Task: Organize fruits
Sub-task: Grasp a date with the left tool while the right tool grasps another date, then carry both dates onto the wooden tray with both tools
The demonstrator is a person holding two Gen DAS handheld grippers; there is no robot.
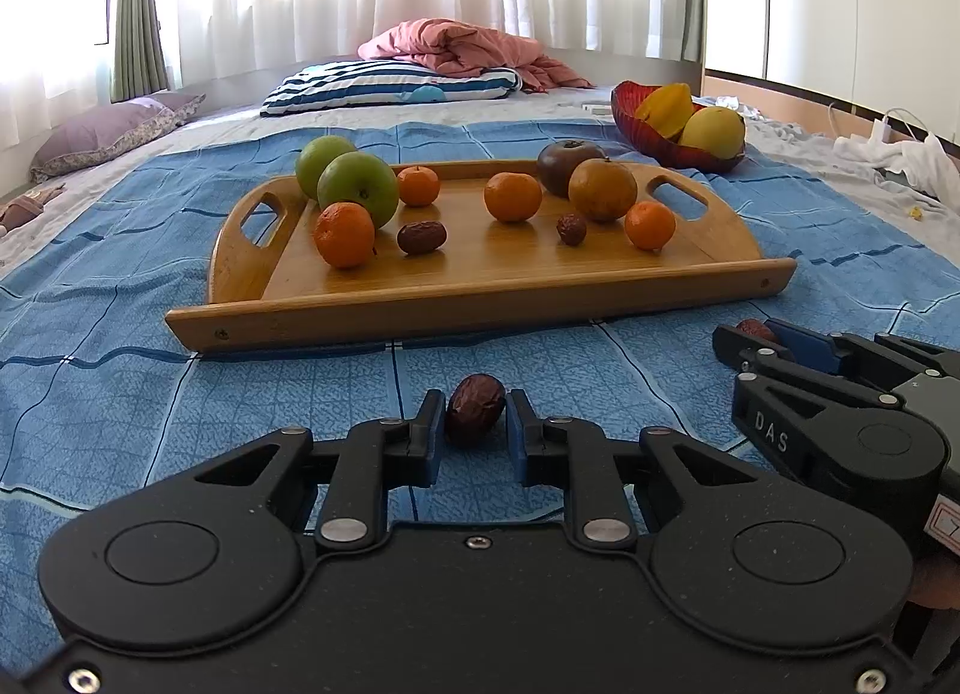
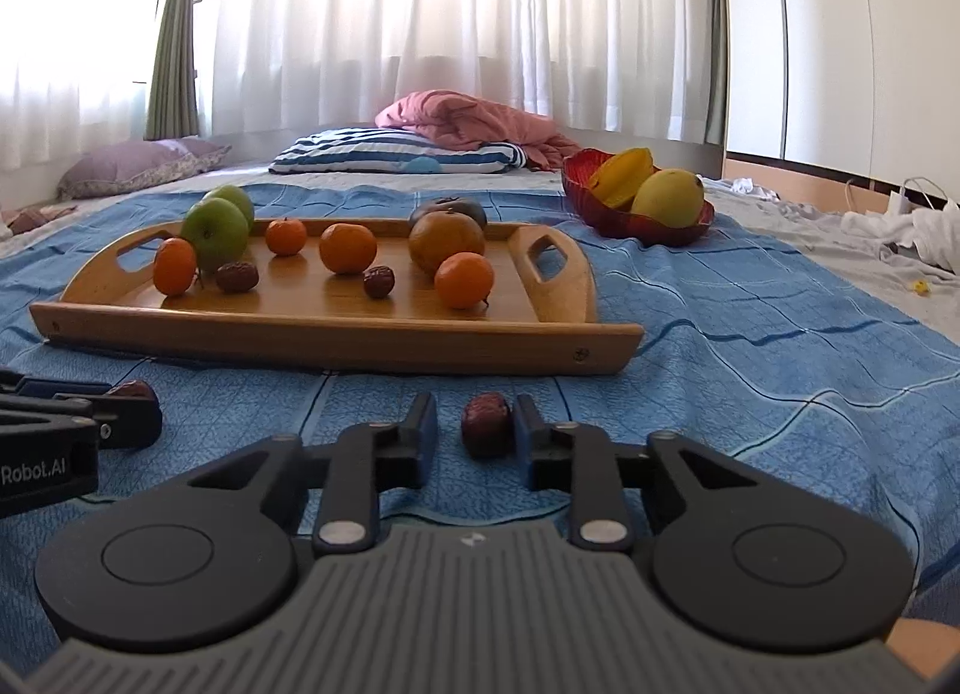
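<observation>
Item one, first date (image 1: 474,415): lies on the blue bedspread (image 1: 180,394) at lower centre of the left wrist view, directly between the jaws of my left gripper (image 1: 476,403), in front of the wooden tray (image 1: 420,310). Item two, second date (image 2: 487,424): lower centre of the right wrist view, inside the jaws of my right gripper (image 2: 474,412), set against the right-hand pad, with bedspread showing between it and the left-hand pad. Hidden: the underside of each date sits behind the finger bodies; my left gripper is cut off at the left edge of the right wrist view. Left jaws: drawn in, pinching the first date on both sides. Right jaws: narrowly spread, not clamping; whether the right-hand pad truly touches the second date I cannot tell.
</observation>
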